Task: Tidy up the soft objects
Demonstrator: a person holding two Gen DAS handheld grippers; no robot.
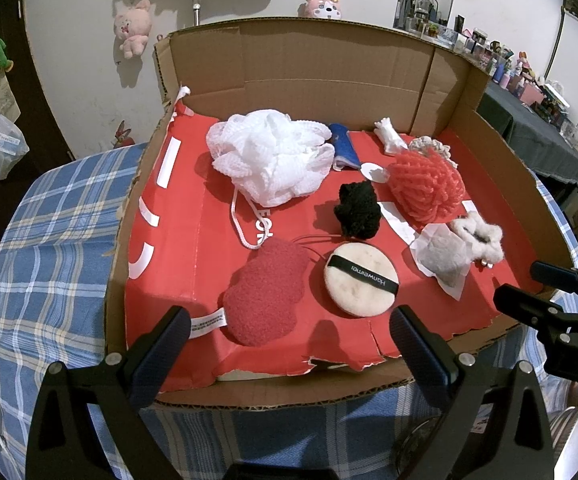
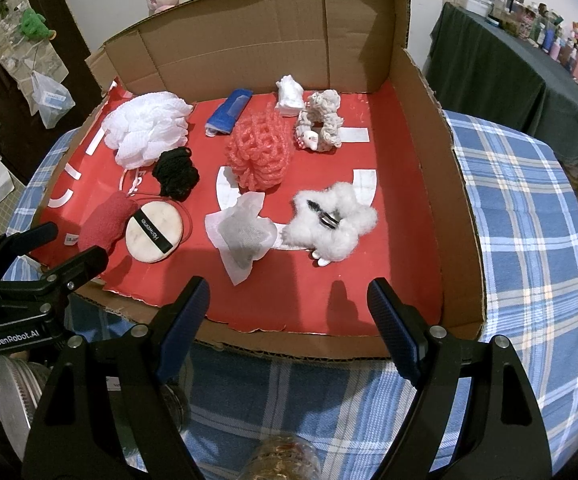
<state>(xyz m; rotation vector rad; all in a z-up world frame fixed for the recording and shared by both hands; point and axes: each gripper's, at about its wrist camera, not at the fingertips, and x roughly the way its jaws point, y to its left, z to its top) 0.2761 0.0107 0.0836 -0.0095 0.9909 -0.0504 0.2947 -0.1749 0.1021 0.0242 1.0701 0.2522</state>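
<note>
The left gripper hovers at the near edge of the cardboard box, its two fingers spread wide and gripping nothing; its left finger hangs just short of the dark red sponge, its right finger near the box's torn front lip; neither touches anything. On the box's red floor, left to right: the white mesh bath pouf toward the back; the dark red sponge at the front, touching the round powder puff with its black band; the black knitted piece behind the puff; a blue folded cloth at the rear; the coral mesh scrubber; a white sachet beside the fluffy white hair clip. The right gripper also stands wide apart and empty, over the front edge of the box, facing the sachet and the clip, apart from both; a cream scrunchie lies toward the back right; the box sits on a blue plaid tablecloth.
</note>
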